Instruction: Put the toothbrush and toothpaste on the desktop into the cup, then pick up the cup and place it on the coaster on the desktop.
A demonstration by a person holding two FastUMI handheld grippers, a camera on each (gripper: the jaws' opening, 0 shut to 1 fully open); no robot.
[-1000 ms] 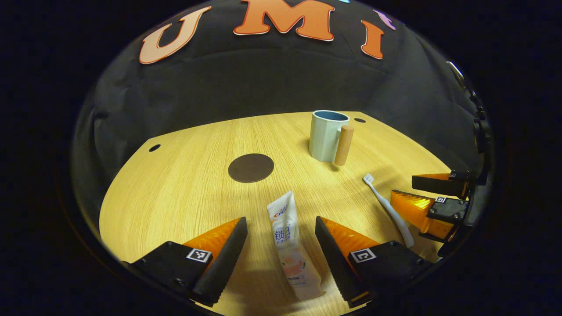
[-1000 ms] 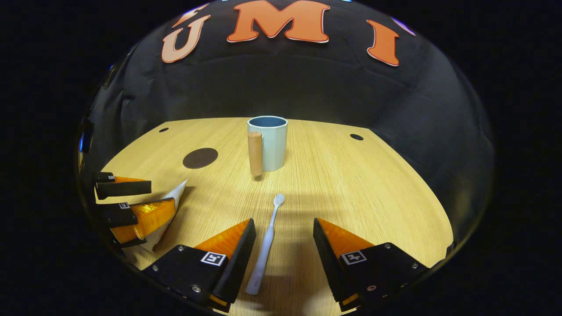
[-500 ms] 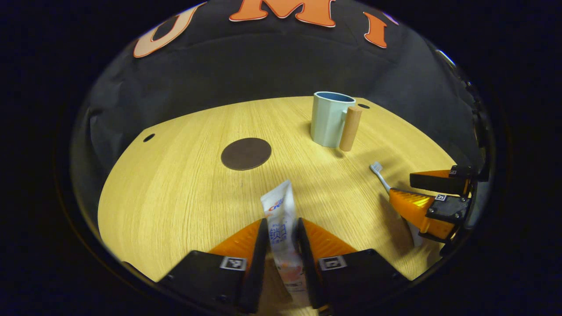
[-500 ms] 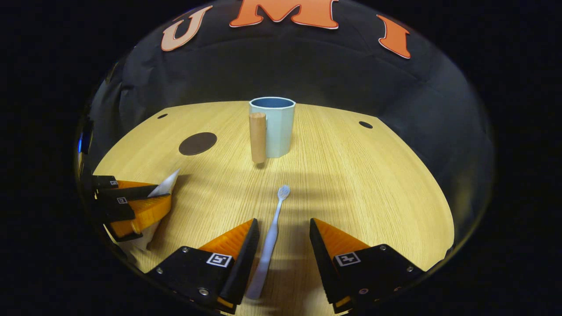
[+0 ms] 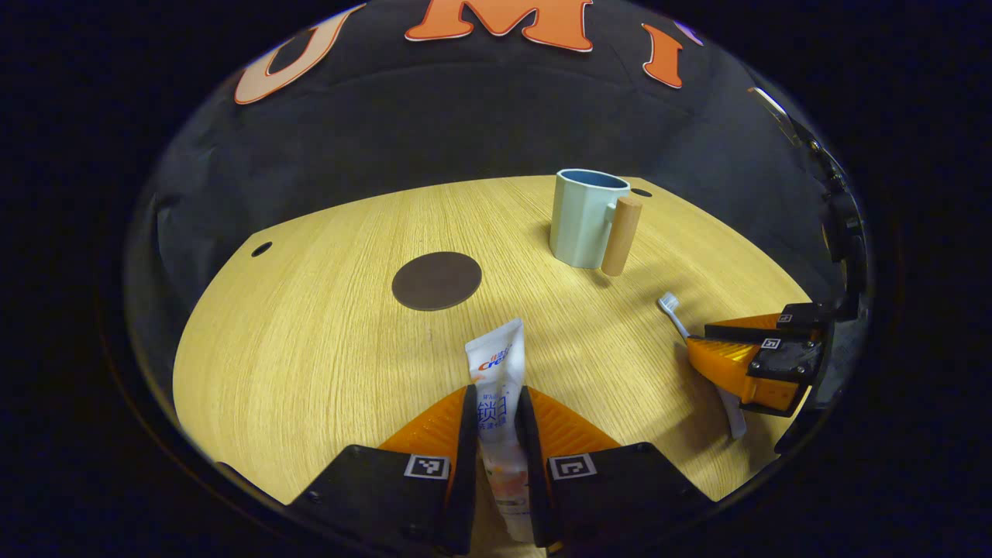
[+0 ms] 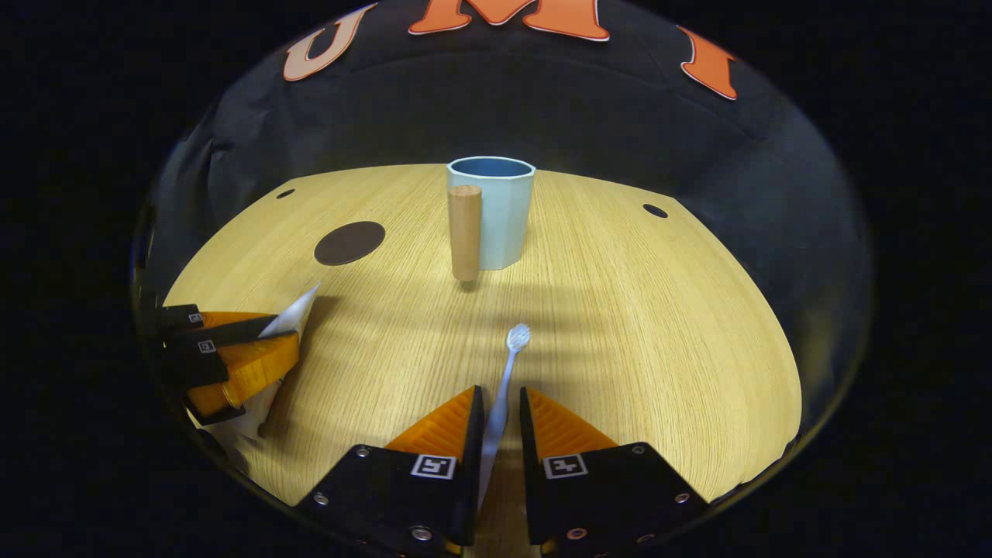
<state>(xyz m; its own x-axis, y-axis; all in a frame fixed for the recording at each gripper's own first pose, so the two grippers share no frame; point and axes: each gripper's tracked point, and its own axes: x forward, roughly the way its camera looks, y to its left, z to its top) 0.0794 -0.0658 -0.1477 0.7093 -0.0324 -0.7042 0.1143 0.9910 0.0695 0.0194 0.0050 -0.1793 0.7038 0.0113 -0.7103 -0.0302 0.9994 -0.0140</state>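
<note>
My left gripper is shut on the white toothpaste tube, whose flat end sticks out ahead of the fingers above the wooden desktop. My right gripper is shut on the handle of the pale toothbrush, bristle head pointing at the cup. The light blue cup with a wooden handle stands upright toward the back of the desk, also in the left gripper view as the cup. A dark round coaster lies left of it. The right gripper shows at the right of the left gripper view.
The wooden desktop has small dark holes near its back corners. The black cloth wall rises right behind the desk's far edge. The left gripper with the tube shows at the left of the right gripper view.
Both grippers were open around their objects a second ago. The left closed on the toothpaste first, then the right closed on the toothbrush handle. Both tilted up slightly.
</note>
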